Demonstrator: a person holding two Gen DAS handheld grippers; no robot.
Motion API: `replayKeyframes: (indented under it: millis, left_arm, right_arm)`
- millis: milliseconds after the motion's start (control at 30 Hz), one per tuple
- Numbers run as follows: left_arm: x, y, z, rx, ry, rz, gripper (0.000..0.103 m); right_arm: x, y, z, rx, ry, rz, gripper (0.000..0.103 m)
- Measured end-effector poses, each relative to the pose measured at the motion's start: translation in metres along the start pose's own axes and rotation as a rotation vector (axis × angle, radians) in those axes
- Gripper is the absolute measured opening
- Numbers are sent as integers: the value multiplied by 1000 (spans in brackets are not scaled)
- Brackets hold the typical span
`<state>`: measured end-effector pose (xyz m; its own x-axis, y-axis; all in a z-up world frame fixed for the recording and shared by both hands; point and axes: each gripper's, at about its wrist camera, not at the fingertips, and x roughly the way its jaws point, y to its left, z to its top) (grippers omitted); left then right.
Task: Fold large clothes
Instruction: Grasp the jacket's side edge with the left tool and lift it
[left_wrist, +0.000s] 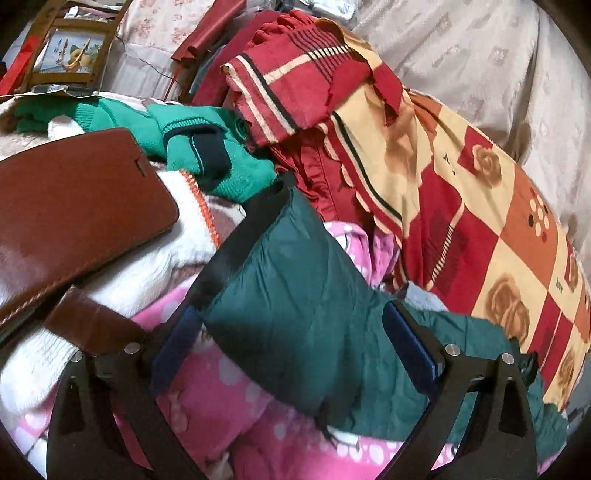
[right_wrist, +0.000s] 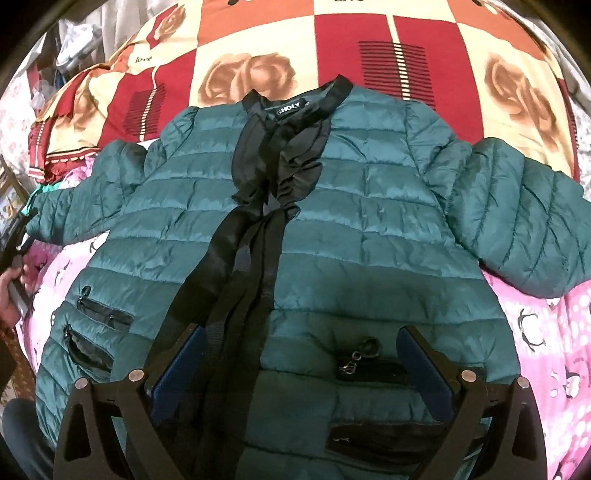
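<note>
A dark green quilted puffer jacket (right_wrist: 332, 221) lies front up on the bed, with black collar and zip placket and both sleeves spread out. My right gripper (right_wrist: 301, 354) hovers open over its lower front, near the zip pockets. In the left wrist view, my left gripper (left_wrist: 291, 321) stands wide open around the jacket's left sleeve end (left_wrist: 295, 280), with the black cuff edge by the left finger. The left gripper also shows at the left edge of the right wrist view (right_wrist: 16, 229), by the sleeve cuff.
A red, cream and orange rose-patterned quilt (right_wrist: 258, 55) lies beyond the jacket, over a pink blanket (right_wrist: 546, 332). In the left wrist view, a brown leather bag (left_wrist: 74, 221), a green sweater (left_wrist: 207, 147), white cloth and a wooden chair (left_wrist: 70, 48) crowd the left.
</note>
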<state>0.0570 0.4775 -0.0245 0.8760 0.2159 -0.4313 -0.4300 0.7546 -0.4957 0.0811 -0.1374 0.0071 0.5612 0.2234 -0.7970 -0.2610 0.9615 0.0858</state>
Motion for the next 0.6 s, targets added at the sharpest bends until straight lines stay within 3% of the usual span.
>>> replayKeyframes:
  millis: [33,100,167,233,333,600]
  left_arm:
    - [2,0,2,-6,-1,-1,98]
    - [2,-1,6,-19,-6,-20,87]
    - [7,0,9,-30,26,-37,42]
    - [7,-2,9,-20,36,-29,27]
    - [4,-10,11,33,30,-15,19]
    - [-14,-54,17,110,13,-81,17]
  right_arm:
    - [1,0,0,1,2,1,102]
    - [3,0,1,4,7,3,102]
    - [5,0,2,9,10,4,102]
    - [4,0,2,12,8,8,102]
    - [3,0,1,8,4,3,102]
    - [-7,-10,0,36,-19,0,102]
